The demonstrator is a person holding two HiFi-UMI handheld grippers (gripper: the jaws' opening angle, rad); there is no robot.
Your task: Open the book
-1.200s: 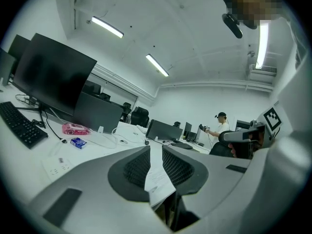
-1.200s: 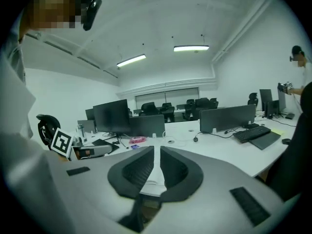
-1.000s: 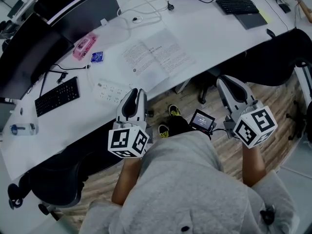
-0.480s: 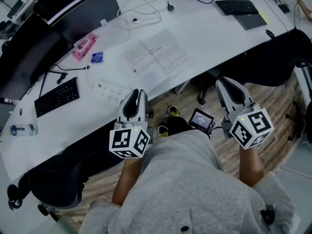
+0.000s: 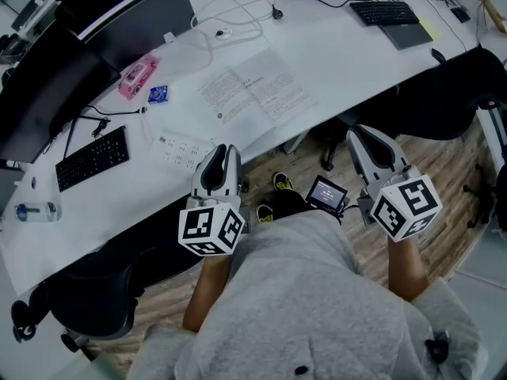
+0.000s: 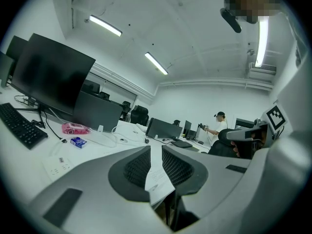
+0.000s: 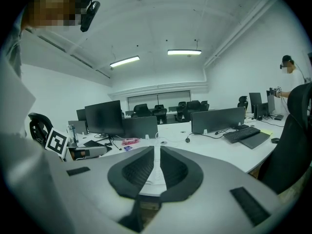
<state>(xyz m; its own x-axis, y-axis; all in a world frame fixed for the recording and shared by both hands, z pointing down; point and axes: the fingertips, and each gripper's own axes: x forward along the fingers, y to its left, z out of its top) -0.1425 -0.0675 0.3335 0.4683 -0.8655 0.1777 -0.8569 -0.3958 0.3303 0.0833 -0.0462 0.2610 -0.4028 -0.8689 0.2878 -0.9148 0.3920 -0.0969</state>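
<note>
The book (image 5: pixel 253 93) lies open and flat on the white desk (image 5: pixel 333 62), its two printed pages facing up. Both grippers hang back from the desk's front edge, close to the person's body and apart from the book. My left gripper (image 5: pixel 219 150) points toward the desk with its jaws a narrow gap apart and nothing in them. My right gripper (image 5: pixel 366 131) is over the floor, also with a narrow gap and empty. Past the left gripper (image 6: pixel 156 147) the book (image 6: pixel 158 179) shows through the gap. The right gripper (image 7: pixel 156 147) also frames the book (image 7: pixel 157 172).
On the desk are a white power strip (image 5: pixel 181 147), a black keyboard (image 5: pixel 93 157), pink (image 5: pixel 137 72) and blue (image 5: pixel 158 93) packets, cables, a monitor (image 5: pixel 127 18) and a second keyboard (image 5: pixel 388 10). A black chair (image 5: pixel 444 93) stands right. A small screen (image 5: pixel 328 194) sits by the person's feet.
My right gripper has drifted slightly to the left. The left gripper and the book have not moved.
</note>
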